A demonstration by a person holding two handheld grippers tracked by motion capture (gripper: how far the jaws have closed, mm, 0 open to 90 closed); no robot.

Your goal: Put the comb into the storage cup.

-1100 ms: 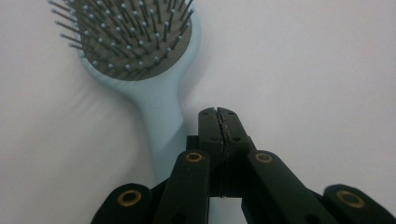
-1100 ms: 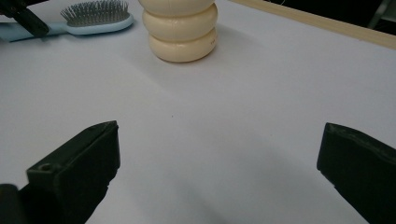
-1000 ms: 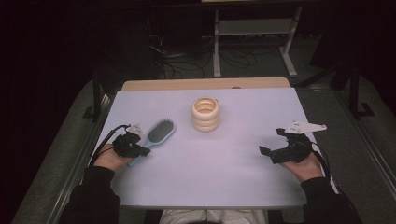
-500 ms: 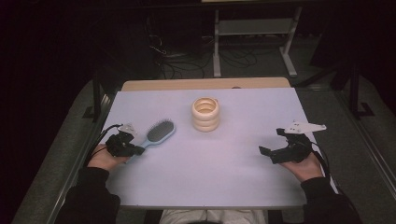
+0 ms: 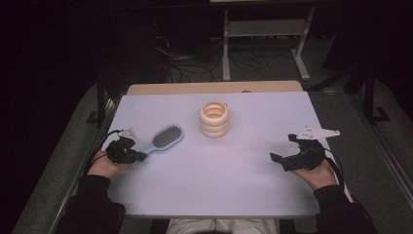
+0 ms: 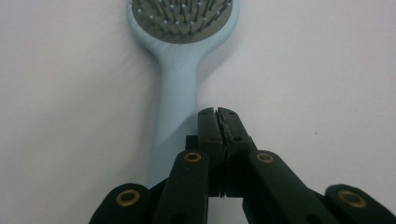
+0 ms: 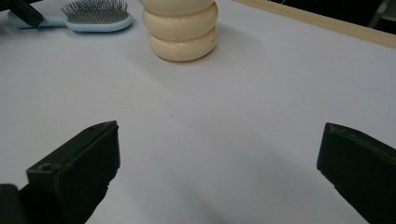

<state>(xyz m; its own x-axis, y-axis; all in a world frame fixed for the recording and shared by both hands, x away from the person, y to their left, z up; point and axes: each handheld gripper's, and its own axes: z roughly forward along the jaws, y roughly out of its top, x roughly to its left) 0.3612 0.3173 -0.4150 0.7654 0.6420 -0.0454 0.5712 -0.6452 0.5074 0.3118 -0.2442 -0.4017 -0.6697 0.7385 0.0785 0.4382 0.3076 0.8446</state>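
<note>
From the high view, the cream ribbed holder [image 5: 214, 119] stands upright near the far middle of the pale table [image 5: 234, 190], open mouth up. The blue hairbrush [image 5: 163, 139] lies flat just left of the holder, bristles up, handle angled toward the person, likely so it can be reached from that edge. The left gripper [image 5: 137, 156] sits at the handle's end, and the right gripper [image 5: 284, 152] rests well to the right of the holder, jaws spread and empty, apparently waiting.

In the left gripper view, the 2 jaws of the left gripper [image 6: 218, 112] are pressed together on nothing; they lie just beside the hairbrush [image 6: 180, 70] handle, on its right. Whether a jaw touches the handle cannot be told. The brush head is cut off at the top.

In the right gripper view, the right gripper [image 7: 219, 156] is wide apart over bare table. The holder [image 7: 181, 29] stands ahead, its top cut off, so its contents stay hidden. The hairbrush [image 7: 95, 16] lies left of the holder.
</note>
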